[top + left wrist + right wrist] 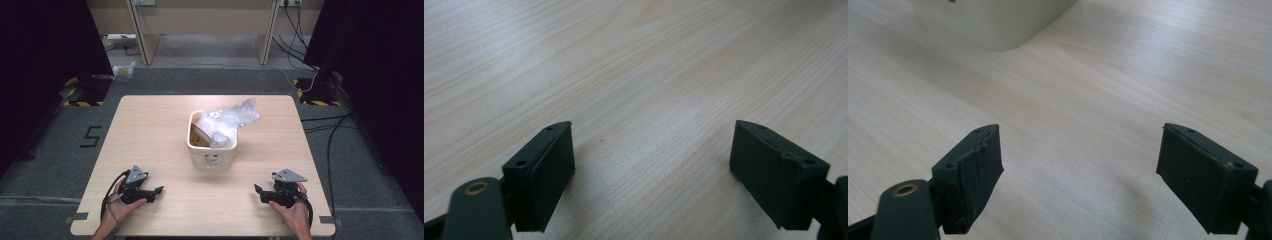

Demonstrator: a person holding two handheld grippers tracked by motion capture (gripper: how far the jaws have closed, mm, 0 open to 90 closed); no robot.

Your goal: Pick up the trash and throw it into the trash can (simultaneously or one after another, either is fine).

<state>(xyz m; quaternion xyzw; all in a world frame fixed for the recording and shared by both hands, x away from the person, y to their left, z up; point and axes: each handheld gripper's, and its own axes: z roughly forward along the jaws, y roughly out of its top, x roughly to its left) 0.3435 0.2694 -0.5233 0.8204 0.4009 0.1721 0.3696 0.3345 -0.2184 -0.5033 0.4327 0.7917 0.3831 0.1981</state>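
Observation:
A cream square bin [212, 150] stands at the middle of the wooden table [150, 130], stuffed with crumpled clear plastic [231, 118] and some brownish paper. Near the table's front left, a hand holds my left gripper [159, 191], open and pointing right, close over bare wood. In the left gripper view its jaws [651, 165] stand wide apart with nothing between them. At the front right my right gripper [257, 190] points left, held by the other hand. Its jaws [1078, 167] are wide open over bare wood, and the bin's lower wall [993, 22] lies ahead.
Beyond the table's far edge lie grey floor, cables [300, 75] and a desk's legs [142, 35]. Black curtains [45, 50] hang at both sides. Yellow-black tape [82, 102] marks the floor at the left.

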